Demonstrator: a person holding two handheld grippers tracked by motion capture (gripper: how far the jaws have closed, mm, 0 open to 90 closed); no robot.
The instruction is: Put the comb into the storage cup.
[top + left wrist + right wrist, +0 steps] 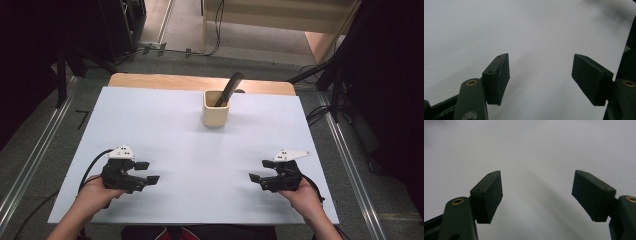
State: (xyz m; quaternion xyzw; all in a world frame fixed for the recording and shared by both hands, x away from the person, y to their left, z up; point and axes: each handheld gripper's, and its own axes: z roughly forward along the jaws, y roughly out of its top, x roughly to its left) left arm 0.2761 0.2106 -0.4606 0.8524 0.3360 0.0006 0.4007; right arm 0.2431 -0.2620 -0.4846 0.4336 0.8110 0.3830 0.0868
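Two grippers, your left (148, 171) and right (261, 170), rest with jaws wide and empty near the table's (165, 135) front edge, while the cup (215, 107) stands well ahead between them, its dark tool (229, 88) leaning up and right, slightly nearer your right hand.

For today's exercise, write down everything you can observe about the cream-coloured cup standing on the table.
The cream-coloured cup is a small, squarish container with rounded corners and a plain matte surface that looks like ceramic or plastic. It stands upright on the white table, near the far edge and about midway across. Its top is open, and a dark utensil handle rests inside, leaning up and to the right past the rim. Nothing else touches it.
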